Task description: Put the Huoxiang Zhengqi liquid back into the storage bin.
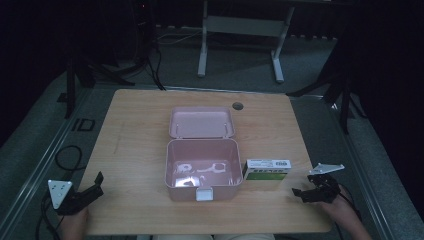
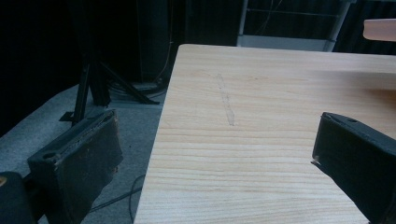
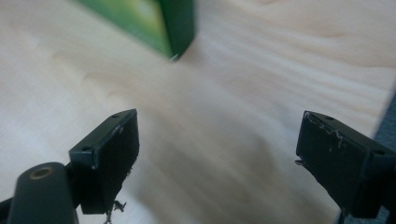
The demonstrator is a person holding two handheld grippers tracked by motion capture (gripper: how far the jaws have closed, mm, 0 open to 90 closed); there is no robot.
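A pink lidded box [image 1: 202, 169] stands open at the middle of the wooden table [image 1: 135, 125], its lid [image 1: 201, 121] folded back. Just right of it lies a small green and white carton [image 1: 267, 170], whose green corner [image 3: 159, 23] shows in the right gripper view. My left gripper [image 1: 92, 187] rests at the table's front left corner, jaws wide apart with nothing between them [image 2: 215, 154]. My right gripper [image 1: 302, 192] sits at the front right, a short way from the carton, also open and empty [image 3: 217, 149].
The pink box's lid edge [image 2: 380, 29] shows far off at the upper right of the left gripper view. Black stand legs [image 1: 82, 75] and a white desk frame [image 1: 240, 30] stand on the grey floor beyond the table. Cables [image 1: 67, 157] trail off the left edge.
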